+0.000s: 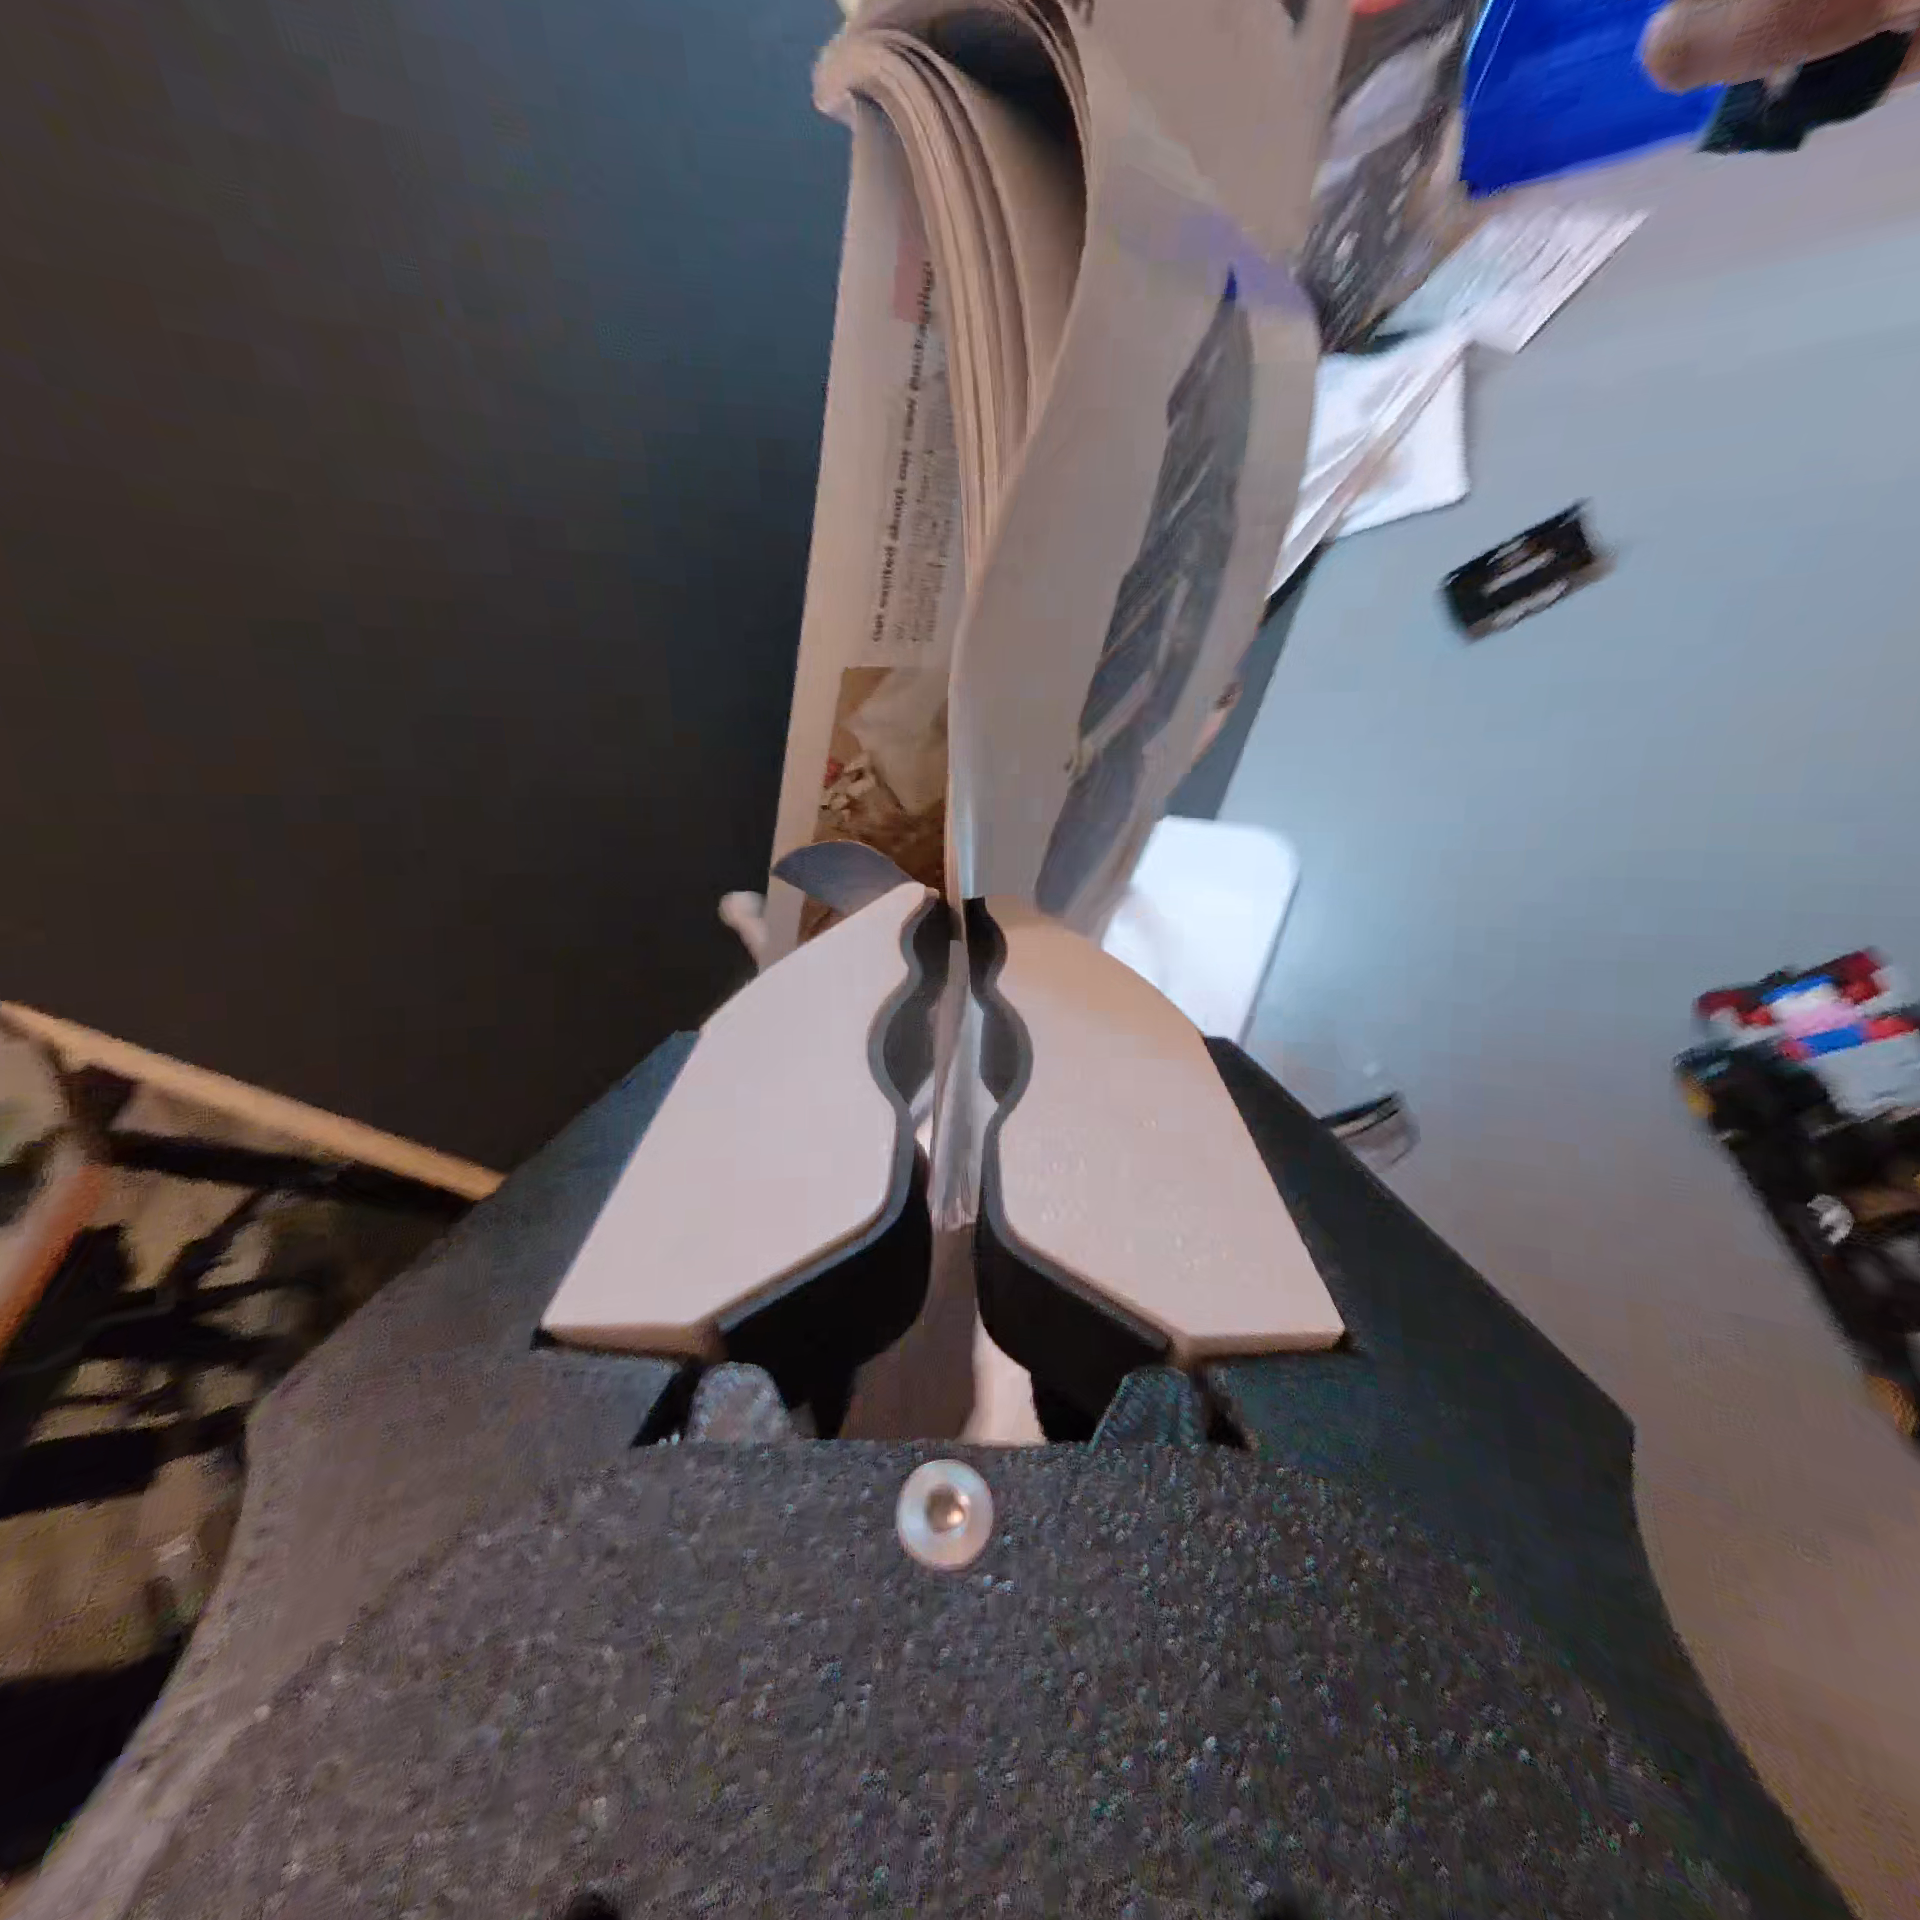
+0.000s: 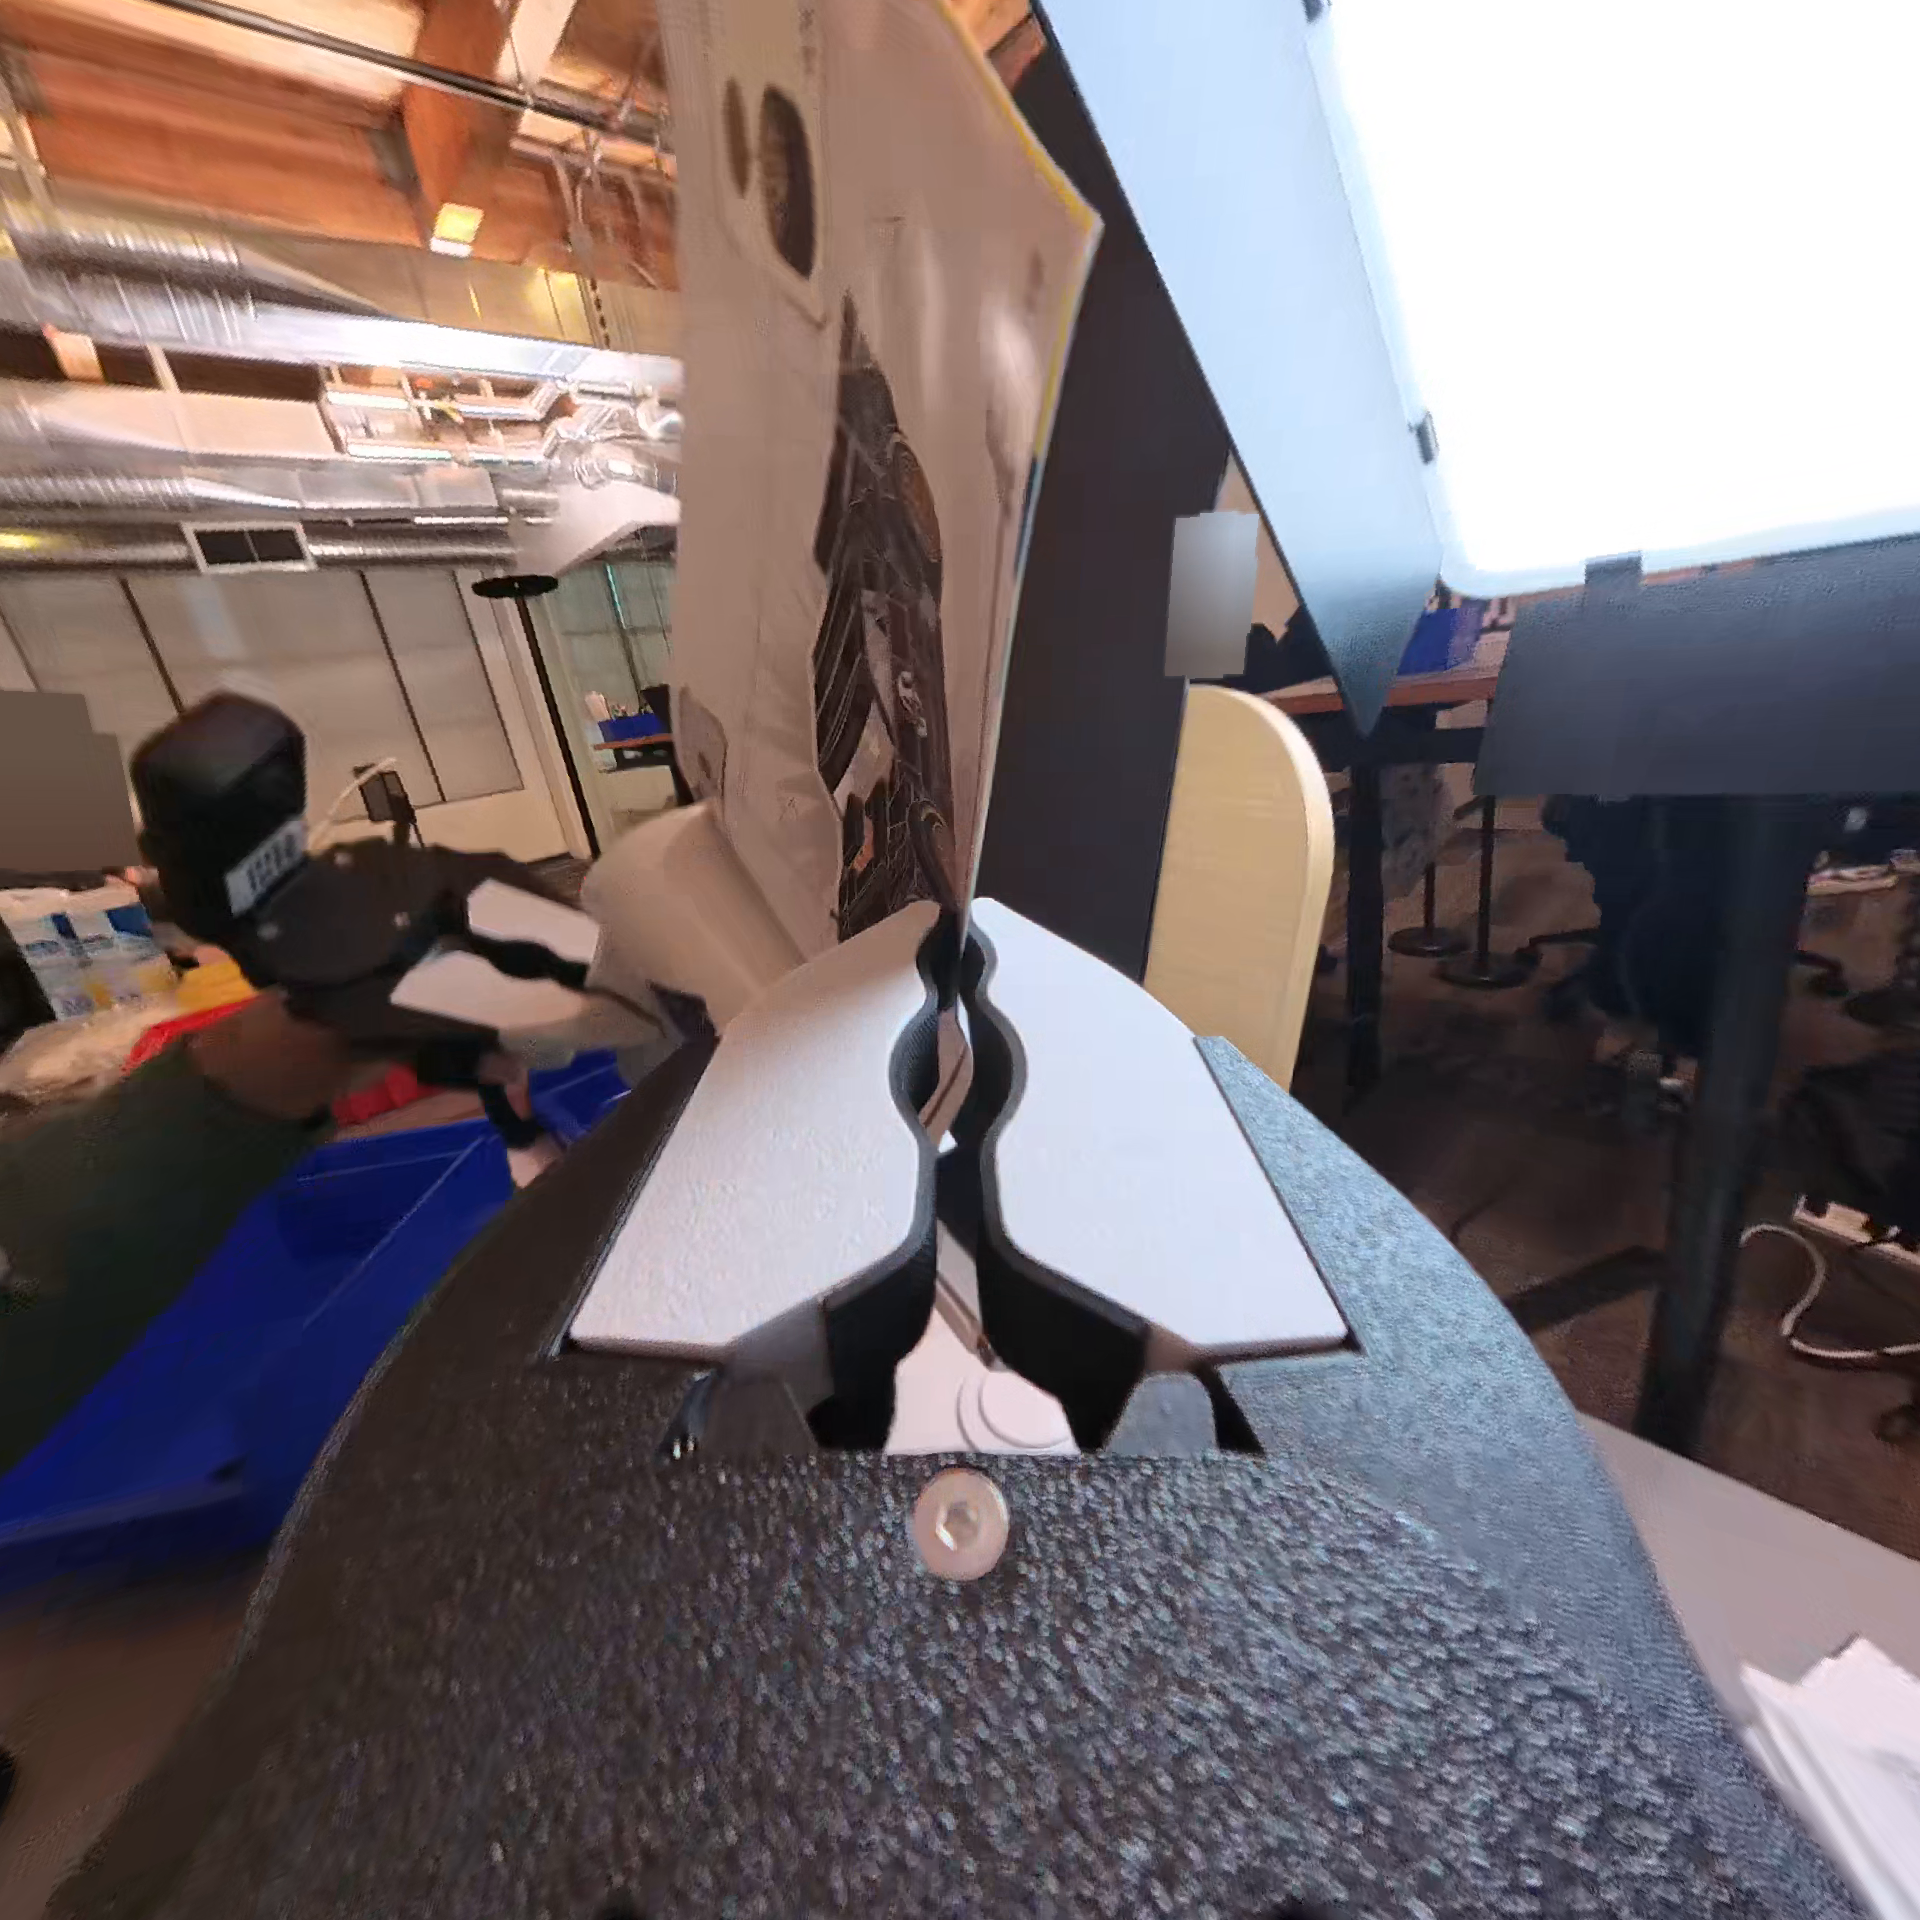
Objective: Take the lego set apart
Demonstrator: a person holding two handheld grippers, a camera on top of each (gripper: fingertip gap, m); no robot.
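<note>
Both grippers hold an open paper instruction booklet (image 1: 966, 343) in the air. My left gripper (image 1: 956, 914) is shut on the edge of a thin page (image 1: 1049, 582); the other pages fan out above it. My right gripper (image 2: 961, 925) is shut on another sheet of the booklet (image 2: 883, 468), printed with a dark picture, which stands upright from the jaws. The left gripper also shows in the right wrist view (image 2: 613, 987), clamped on the curled white pages (image 2: 675, 894). A dark lego model (image 1: 1808, 1070) with red, white and blue bricks stands on the grey table (image 1: 1621, 831) at the right.
A blue bin (image 1: 1558, 94) and a hand (image 1: 1745, 42) are at the far edge, with papers (image 1: 1392, 447) and a small black piece (image 1: 1522, 571) on the table. Blue bins (image 2: 260, 1299) lie at the lower left. A bright light panel (image 2: 1662, 260) hangs at the upper right. The grippers' ends are close to 20 centimeters from one another. Measured from the fingertips, the dark lego model (image 1: 1808, 1070) is 30 centimeters or so from the left gripper and 35 centimeters from the right.
</note>
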